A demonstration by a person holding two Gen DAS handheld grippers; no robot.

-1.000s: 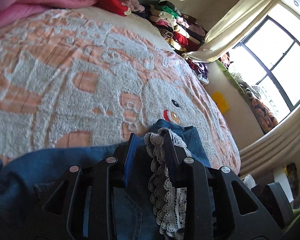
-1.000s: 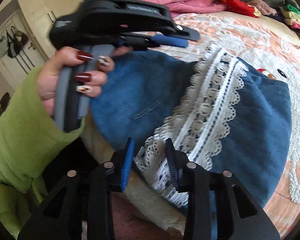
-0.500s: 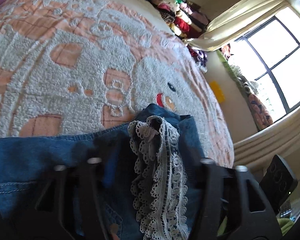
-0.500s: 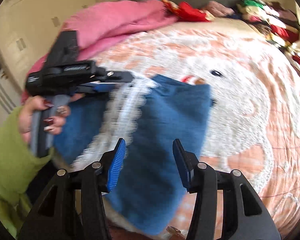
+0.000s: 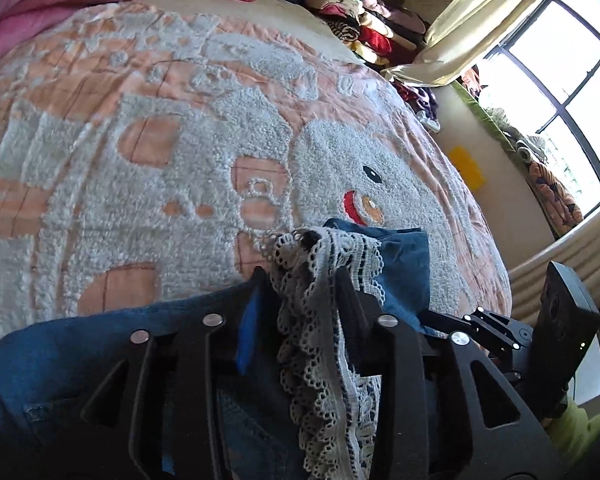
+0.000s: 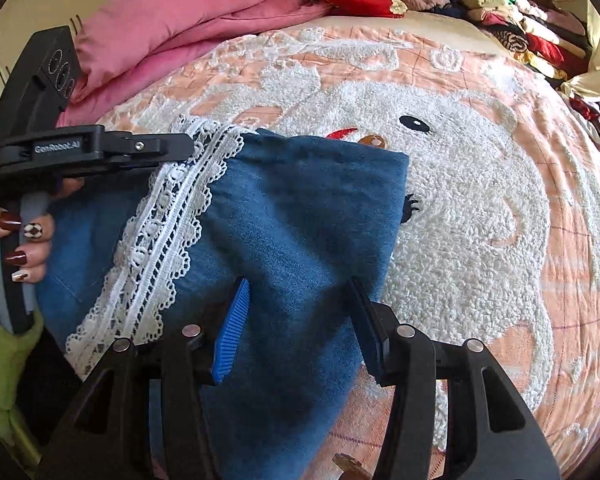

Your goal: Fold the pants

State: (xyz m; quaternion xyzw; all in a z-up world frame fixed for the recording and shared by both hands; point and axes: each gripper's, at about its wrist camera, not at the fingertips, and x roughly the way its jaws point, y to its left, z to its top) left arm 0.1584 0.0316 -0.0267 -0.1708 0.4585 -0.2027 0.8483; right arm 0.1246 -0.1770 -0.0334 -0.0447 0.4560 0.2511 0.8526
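Observation:
Blue denim pants (image 6: 308,200) with a white lace hem (image 6: 168,220) lie folded on the bedspread (image 6: 480,200). My left gripper (image 5: 300,276) has the bunched lace (image 5: 320,320) between its fingers and holds it raised off the bed; its jaws are opening. From the right wrist view, the left gripper (image 6: 180,146) comes in from the left with the lace at its tip. My right gripper (image 6: 299,286) hovers over the plain denim, jaws opening, pads clear of the cloth. The right gripper's body (image 5: 556,320) shows at the right edge.
A hand with painted nails (image 6: 24,240) and a green sleeve (image 6: 4,360) hold the left gripper. A pink quilt (image 6: 180,20) lies at the bed's head. Stacked clothes (image 5: 360,12) line the far side. A window (image 5: 560,80) and curtain stand to the right.
My right gripper let go of the lace edge, opened wider and swung right over the plain denim. The left gripper kept the lace and shifted slightly.

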